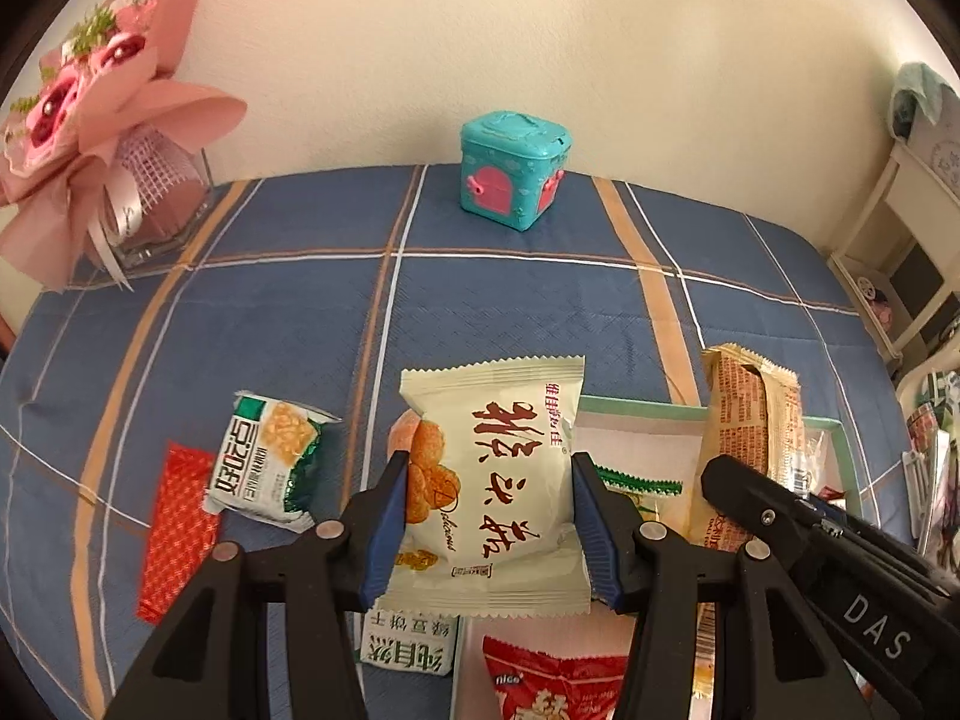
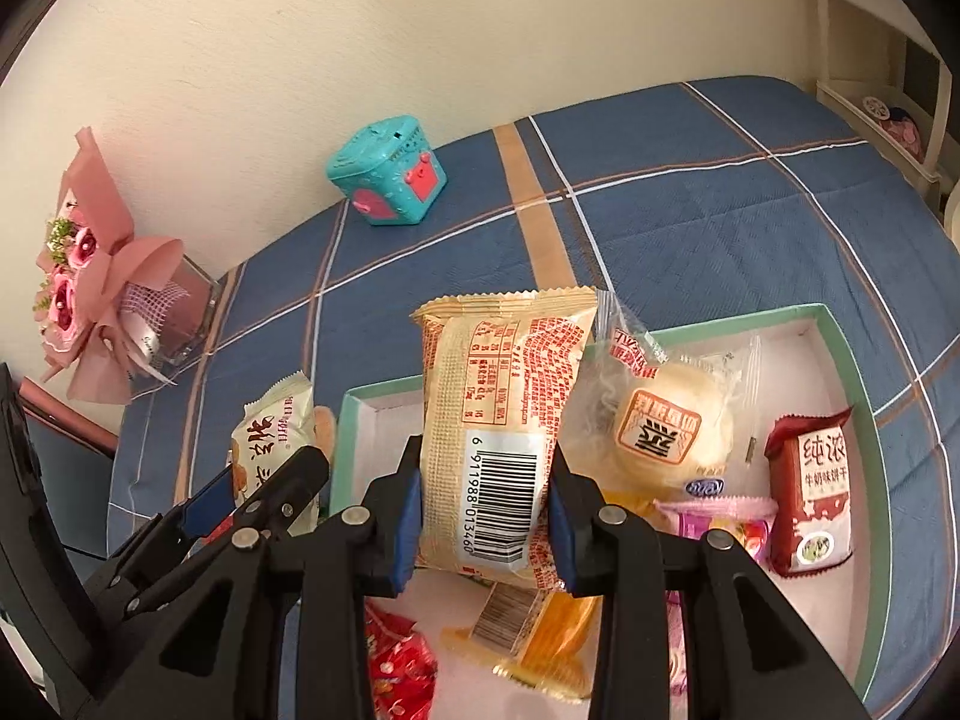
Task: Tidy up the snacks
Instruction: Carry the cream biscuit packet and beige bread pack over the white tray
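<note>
My left gripper (image 1: 486,510) is shut on a cream snack pack with red characters (image 1: 492,480), held above the blue plaid cloth beside the box's left edge. My right gripper (image 2: 483,510) is shut on a tan pack with a barcode (image 2: 498,432), held above the green-rimmed box (image 2: 840,336). The box holds a round pastry in clear wrap (image 2: 666,426), a dark red biscuit pack (image 2: 810,492), a pink pack (image 2: 720,516), an orange pack (image 2: 540,630) and a red pack (image 2: 396,660). The tan pack also shows in the left wrist view (image 1: 750,438).
On the cloth left of the box lie a green and white pack (image 1: 270,462), a red foil pack (image 1: 180,528) and a white pack with green characters (image 1: 408,642). A teal toy box (image 1: 513,171) stands by the wall. A pink bouquet in a glass vase (image 1: 102,138) stands far left.
</note>
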Demonstrator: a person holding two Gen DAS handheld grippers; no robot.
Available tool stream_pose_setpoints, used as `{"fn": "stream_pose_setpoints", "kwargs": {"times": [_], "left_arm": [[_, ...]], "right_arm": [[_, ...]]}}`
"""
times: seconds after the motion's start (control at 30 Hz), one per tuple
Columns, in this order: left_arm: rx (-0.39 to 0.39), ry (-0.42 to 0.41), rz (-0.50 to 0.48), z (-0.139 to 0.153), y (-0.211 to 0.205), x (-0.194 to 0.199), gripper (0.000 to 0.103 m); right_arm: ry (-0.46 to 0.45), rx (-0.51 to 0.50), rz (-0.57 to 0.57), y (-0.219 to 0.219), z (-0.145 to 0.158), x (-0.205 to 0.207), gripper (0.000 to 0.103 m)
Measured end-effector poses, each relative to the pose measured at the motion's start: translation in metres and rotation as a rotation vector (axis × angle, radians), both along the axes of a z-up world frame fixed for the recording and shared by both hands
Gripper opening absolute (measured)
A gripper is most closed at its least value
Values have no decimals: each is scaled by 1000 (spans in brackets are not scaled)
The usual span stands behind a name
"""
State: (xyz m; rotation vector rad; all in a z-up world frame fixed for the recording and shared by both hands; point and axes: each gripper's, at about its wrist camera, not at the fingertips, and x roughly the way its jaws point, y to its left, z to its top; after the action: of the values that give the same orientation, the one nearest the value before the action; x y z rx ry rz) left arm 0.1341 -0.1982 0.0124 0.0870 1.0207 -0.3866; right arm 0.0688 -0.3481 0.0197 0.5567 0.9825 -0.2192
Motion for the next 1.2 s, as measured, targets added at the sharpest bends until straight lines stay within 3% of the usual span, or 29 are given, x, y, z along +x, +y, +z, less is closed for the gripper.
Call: {"fn": "stream_pose_setpoints", "kwargs": {"times": [0.5,1.2], "left_arm": [[-28,41,32,-13,10,16,54],[-9,74,-46,-26,-20,0,54]], "right_arm": [[-1,130,18,1,-27,14,37],[74,88,-49,-23,-28,4,38]]}}
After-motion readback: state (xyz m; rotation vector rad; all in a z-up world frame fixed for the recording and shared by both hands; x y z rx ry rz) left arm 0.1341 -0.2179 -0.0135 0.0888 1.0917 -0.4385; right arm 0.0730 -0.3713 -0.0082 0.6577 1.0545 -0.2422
